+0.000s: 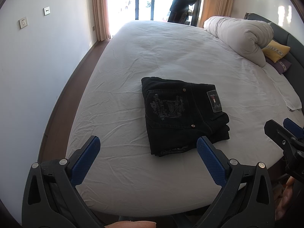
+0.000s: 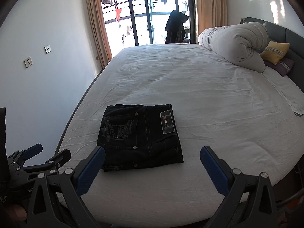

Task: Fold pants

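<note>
The black denim pants (image 1: 182, 115), folded into a compact rectangle with 1 printed back pocket and a grey waistband patch facing up, lie on the white-sheeted bed (image 1: 171, 57) near its front edge. The left gripper (image 1: 148, 146) hovers above the near edge of the bed, its blue-padded jaws spread wide and empty, apart from the pants. The right gripper (image 2: 152, 155) hovers likewise, jaws spread and holding nothing. The right wrist view alone shows laundry hanging on the balcony racks (image 2: 117, 13) beyond the glass door. Both views show the rolled grey duvet (image 2: 233, 43) and a yellow cushion (image 1: 275, 50) at the headboard, and 2 wall sockets (image 1: 23, 22).
</note>
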Action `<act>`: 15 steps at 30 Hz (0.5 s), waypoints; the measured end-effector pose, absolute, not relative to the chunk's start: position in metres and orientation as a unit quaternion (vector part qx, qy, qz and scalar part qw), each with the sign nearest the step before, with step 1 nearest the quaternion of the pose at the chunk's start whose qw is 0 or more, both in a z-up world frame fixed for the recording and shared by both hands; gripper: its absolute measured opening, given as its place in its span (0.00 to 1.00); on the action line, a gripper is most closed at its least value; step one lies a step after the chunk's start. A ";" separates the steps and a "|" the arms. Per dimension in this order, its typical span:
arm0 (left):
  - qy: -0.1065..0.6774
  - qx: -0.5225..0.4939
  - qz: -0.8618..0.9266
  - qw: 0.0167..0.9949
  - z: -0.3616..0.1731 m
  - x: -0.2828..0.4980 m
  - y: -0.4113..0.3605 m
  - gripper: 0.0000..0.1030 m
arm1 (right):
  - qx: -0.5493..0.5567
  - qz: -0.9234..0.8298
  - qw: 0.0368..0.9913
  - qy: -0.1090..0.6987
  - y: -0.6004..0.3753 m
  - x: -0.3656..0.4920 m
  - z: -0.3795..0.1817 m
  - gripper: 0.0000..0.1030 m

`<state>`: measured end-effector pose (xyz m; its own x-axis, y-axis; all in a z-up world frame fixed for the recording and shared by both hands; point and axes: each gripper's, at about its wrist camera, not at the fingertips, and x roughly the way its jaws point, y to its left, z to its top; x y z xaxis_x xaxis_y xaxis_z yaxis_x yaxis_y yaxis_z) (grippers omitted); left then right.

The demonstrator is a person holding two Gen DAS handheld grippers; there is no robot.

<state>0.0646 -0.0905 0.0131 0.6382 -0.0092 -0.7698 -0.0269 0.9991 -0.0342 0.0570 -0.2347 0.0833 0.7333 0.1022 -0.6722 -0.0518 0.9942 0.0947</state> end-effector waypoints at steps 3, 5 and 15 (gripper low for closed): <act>0.427 -0.021 0.005 0.904 0.011 0.064 -0.091 1.00 | 0.035 0.042 0.930 0.364 -0.235 0.057 0.081 1.00; 0.428 -0.022 0.005 0.903 0.010 0.064 -0.091 1.00 | 0.036 0.042 0.929 0.365 -0.235 0.056 0.080 1.00; 0.421 -0.017 -0.001 0.907 0.011 0.063 -0.092 1.00 | 0.039 0.044 0.927 0.370 -0.237 0.053 0.071 1.00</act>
<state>0.0629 -0.0924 0.0106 0.6455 -0.0156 -0.7636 -0.0132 0.9994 -0.0316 0.0527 -0.2367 0.0707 0.7216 0.1104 -0.6834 -0.0529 0.9931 0.1047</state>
